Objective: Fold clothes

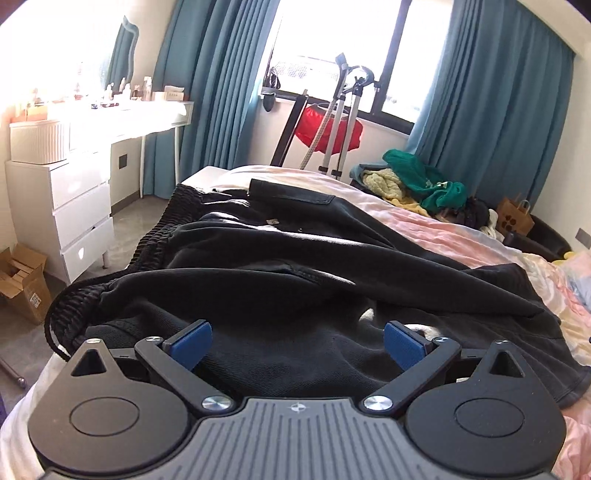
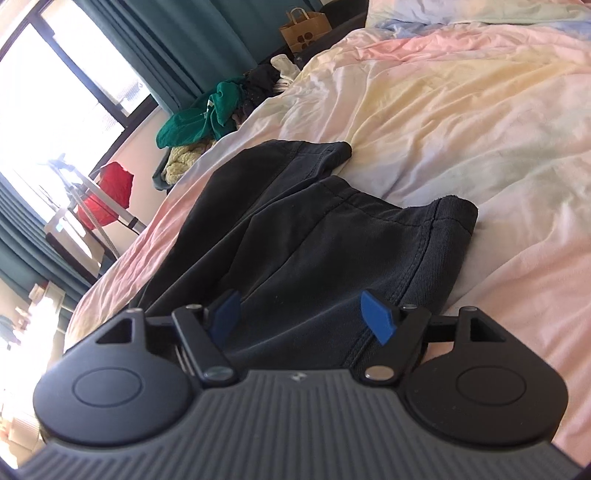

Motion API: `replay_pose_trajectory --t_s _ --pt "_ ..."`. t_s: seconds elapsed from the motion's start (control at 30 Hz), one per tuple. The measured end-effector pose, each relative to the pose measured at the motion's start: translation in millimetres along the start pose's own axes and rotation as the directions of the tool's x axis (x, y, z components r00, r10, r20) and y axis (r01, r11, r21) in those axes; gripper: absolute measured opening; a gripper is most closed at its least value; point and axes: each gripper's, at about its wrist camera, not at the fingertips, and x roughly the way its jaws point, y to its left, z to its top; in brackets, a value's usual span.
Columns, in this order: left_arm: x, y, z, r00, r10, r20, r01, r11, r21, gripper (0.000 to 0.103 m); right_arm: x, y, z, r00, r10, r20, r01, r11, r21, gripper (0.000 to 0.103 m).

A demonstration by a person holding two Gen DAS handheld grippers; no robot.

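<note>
A pair of black trousers lies spread across the bed, its ribbed elastic waistband bunched along the edge nearest the white drawers. In the right wrist view the two leg ends rest flat on the pale pink and yellow sheet, one a little further off than the other, with a strip of sheet showing between their hems. The left gripper hangs low over the waist part of the cloth with its blue pads spread wide and nothing pinched between them. The right gripper sits over a trouser leg near its seam, its jaws also apart and holding no cloth. Beyond the trousers, at the far side of the bed, lies a heap of clothes with a green garment on top. A brown paper bag stands past it. Blue-green curtains frame a bright window, and a red cloth hangs on a stand below it. A cardboard box sits on the floor by the drawers.
</note>
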Motion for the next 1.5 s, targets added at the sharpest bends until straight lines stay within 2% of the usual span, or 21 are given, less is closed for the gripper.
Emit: replay_pose_trajectory --t_s 0.2,0.3,0.4,0.47,0.53,0.57,0.7,0.8,0.83,0.9,0.97,1.03,1.2,1.33,1.4,1.5 --pt "-3.2 16.1 3.6 1.0 -0.012 0.006 0.012 0.995 -0.1 0.101 -0.3 -32.6 9.1 0.996 -0.059 0.062 0.049 0.988 0.149 0.076" --pt "-6.2 20.6 5.6 1.0 -0.017 0.012 0.019 0.99 -0.138 0.101 -9.9 -50.9 14.9 0.989 -0.056 0.135 0.03 0.981 0.193 0.075" --pt "-11.1 26.4 7.3 0.999 -0.044 0.019 0.046 0.98 -0.192 0.101 -24.6 -71.7 19.9 0.97 -0.094 0.223 0.037 0.969 0.244 0.075" --pt "-14.2 31.3 7.3 0.997 -0.068 0.033 0.074 0.97 -0.232 0.102 -22.9 -85.3 20.6 0.976 -0.078 0.201 0.014 0.953 0.301 0.075" --pt "-13.9 36.4 6.9 0.997 -0.072 0.037 0.079 0.961 -0.264 0.102 -11.3 -91.7 19.4 0.988 -0.066 0.142 0.015 0.944 0.33 0.074" --pt "-12.3 38.7 6.9 0.997 -0.068 0.032 0.074 0.958 -0.276 0.102 -5.3 -92.9 18.7 0.991 -0.06 0.118 0.017 0.942 0.334 0.07" --pt "-4.9 48.1 5.8 0.998 -0.056 0.008 0.055 0.943 -0.329 0.102 18.4 -97.3 13.9 0.99 -0.125 0.064 0.092 0.921 0.379 0.067" --pt "-1.0 55.0 4.1 0.998 -0.056 -0.001 0.051 0.924 -0.38 0.102 32.7 -90.0 12.0 0.989 -0.125 0.076 0.092 0.935 0.344 0.067" --pt "-0.4 56.9 3.3 0.999 -0.055 -0.002 0.049 0.918 -0.393 0.102 36.1 -86.4 12.2 0.989 -0.122 0.081 0.09 0.942 0.323 0.064" --pt "0.4 60.5 2.2 0.999 -0.05 -0.004 0.044 0.909 -0.415 0.102 42.4 -80.1 12.4 0.988 -0.13 0.08 0.101 0.953 0.287 0.031" --pt "1.1 64.6 1.0 0.999 -0.046 -0.005 0.039 0.897 -0.44 0.102 44.3 -76.0 12.5 0.988 -0.138 0.076 0.114 0.96 0.256 0.015" --pt "1.5 69.0 0.2 0.999 -0.048 -0.003 0.041 0.882 -0.469 0.102 41.6 -72.8 14.1 0.986 -0.141 0.092 0.117 0.966 0.229 0.01" --pt "1.1 74.7 -1.8 0.999 -0.042 0.003 0.038 0.858 -0.513 0.102 21.2 -52.2 19.4 0.975 -0.145 0.169 0.119 0.981 0.155 0.007" --pt "0.2 76.3 -2.9 0.999 -0.034 0.004 0.031 0.848 -0.529 0.102 0.2 -26.0 21.8 0.955 -0.105 0.276 0.101 0.994 0.028 0.007" --pt "-0.2 75.4 -2.6 1.0 -0.031 0.001 0.027 0.852 -0.524 0.102 -5.4 -22.8 23.8 0.948 -0.082 0.308 0.08 0.997 0.018 0.006" --pt "0.2 74.2 -2.7 0.999 -0.038 -0.008 0.029 0.853 -0.522 0.102 -7.6 -28.6 28.8 0.941 -0.078 0.329 0.059 0.996 0.068 0.006"
